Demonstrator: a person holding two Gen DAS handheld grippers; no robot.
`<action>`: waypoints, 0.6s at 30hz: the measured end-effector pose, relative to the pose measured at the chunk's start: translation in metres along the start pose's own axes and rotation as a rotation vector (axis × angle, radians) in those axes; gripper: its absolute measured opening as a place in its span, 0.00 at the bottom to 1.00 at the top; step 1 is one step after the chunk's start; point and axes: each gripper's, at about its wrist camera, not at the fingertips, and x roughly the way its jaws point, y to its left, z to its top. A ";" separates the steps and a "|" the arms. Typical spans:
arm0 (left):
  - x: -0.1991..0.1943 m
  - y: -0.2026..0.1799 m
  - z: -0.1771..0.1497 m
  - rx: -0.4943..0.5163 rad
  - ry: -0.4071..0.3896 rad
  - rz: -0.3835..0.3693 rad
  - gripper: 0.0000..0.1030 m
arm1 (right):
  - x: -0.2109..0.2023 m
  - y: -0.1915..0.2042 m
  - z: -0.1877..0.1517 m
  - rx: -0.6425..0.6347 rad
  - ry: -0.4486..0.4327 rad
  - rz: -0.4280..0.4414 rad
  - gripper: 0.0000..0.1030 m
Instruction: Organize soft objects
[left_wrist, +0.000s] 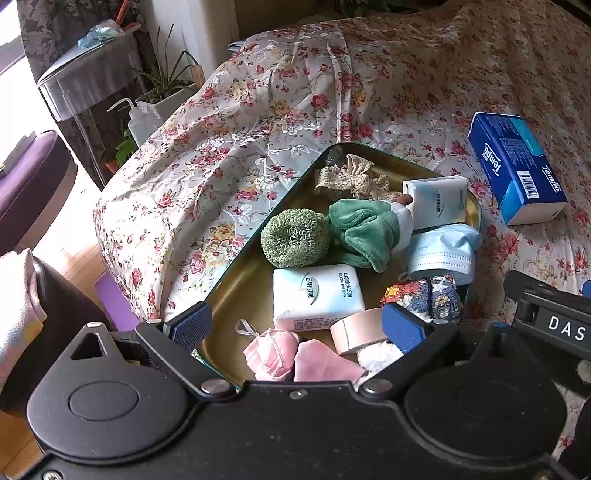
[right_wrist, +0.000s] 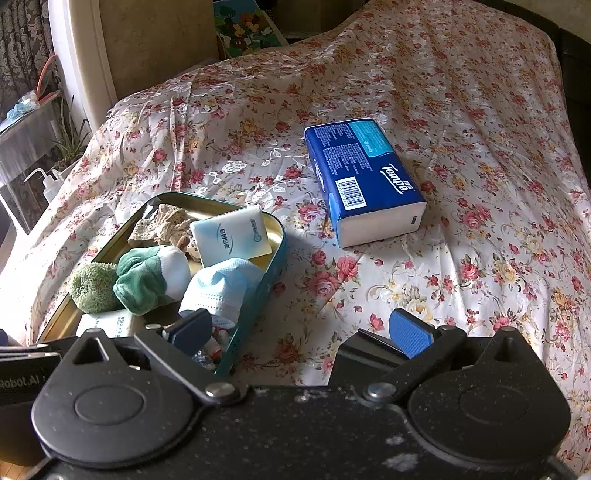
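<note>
holding two white tissue packs (left_wrist: 317, 297), one mask (left_wrist: 441, 253): tin (left_wrist: 236, 280).

Left wrist cam sits low behind left gripper (left_wrist: 297, 325), looks forward and down, close over tin tray (left_wrist: 236, 291) on floral bedspread (left_wrist: 221, 155). Right wrist cam rides behind right gripper (right_wrist: 301, 332), same tilt, aimed more at open bedspread (right_wrist: 461, 184), tray (right_wrist: 258, 284) at lower left. Both views share tray, its clutter, and blue tissue pack (left_wrist: 517, 166) (right_wrist: 364, 177).
</note>
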 end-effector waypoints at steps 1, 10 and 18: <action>0.000 0.000 0.000 0.000 0.000 -0.001 0.93 | 0.000 0.000 0.000 0.001 0.000 0.000 1.00; 0.000 0.000 0.001 -0.004 0.002 -0.002 0.93 | 0.000 0.000 0.000 0.000 0.000 0.000 1.00; 0.000 -0.001 0.000 -0.007 0.004 -0.002 0.93 | 0.000 0.000 0.000 0.000 0.000 0.001 1.00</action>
